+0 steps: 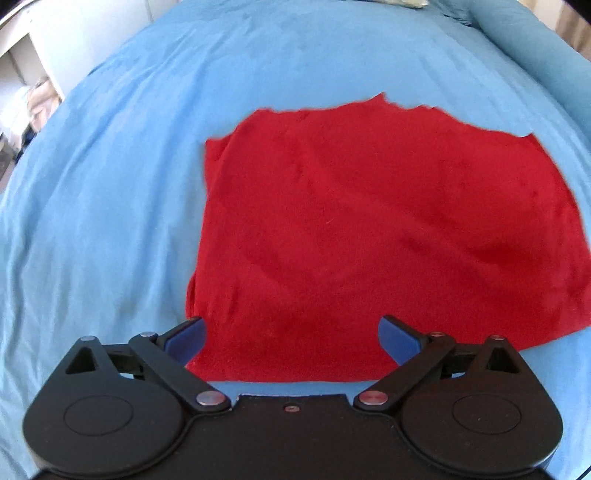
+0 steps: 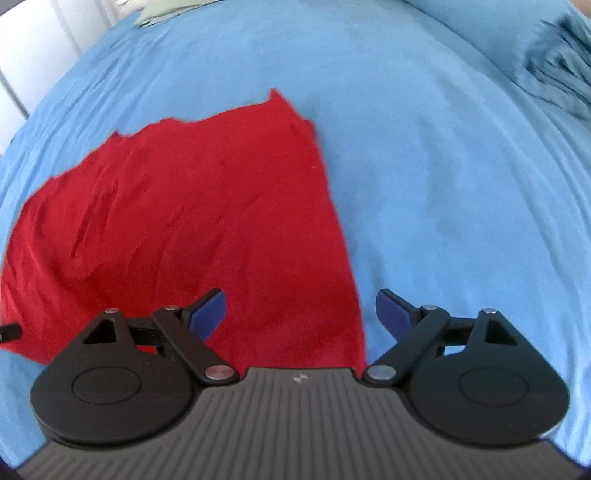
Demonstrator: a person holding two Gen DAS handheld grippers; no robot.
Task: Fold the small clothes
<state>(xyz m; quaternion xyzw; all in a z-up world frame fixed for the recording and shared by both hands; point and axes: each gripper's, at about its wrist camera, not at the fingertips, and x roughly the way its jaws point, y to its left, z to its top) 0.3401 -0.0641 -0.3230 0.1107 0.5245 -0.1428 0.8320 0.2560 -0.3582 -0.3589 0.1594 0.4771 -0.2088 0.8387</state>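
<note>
Item one: your left tool [image 1: 291,338], seen from its own camera, stood wide apart at the jaws, blue pads [image 1: 188,341] well clear of each other and nothing between them; it hung over the near left corner of the cloth [image 1: 369,236] and gripped nothing. Item two: your right tool [image 2: 299,314], seen from its own camera, likewise stood wide apart, one blue pad [image 2: 208,314] over the red fabric, the other over bare blue cover, and nothing was clamped. Item three: the cloth [image 2: 192,229], one piece, red, lay flat on the bed [image 1: 110,206] in a roughly square folded shape, with a doubled edge showing along its left side in the left view, a ragged, uneven far edge, and soft creases across the top layer. In the left view it filled the middle and right of the frame; in the right view it filled the left and middle, its right edge running down between your right tool's fingers. Item four: the bed, covered in a light blue sheet [image 2: 443,184], wrinkled, carried the cloth. Item five: a bunched blue fold of bedding [image 2: 557,66] sat at the far right of the right view, well apart from the cloth. Item six: a pale greenish piece [image 2: 162,11] lay at the far edge, too blurred to identify.
</note>
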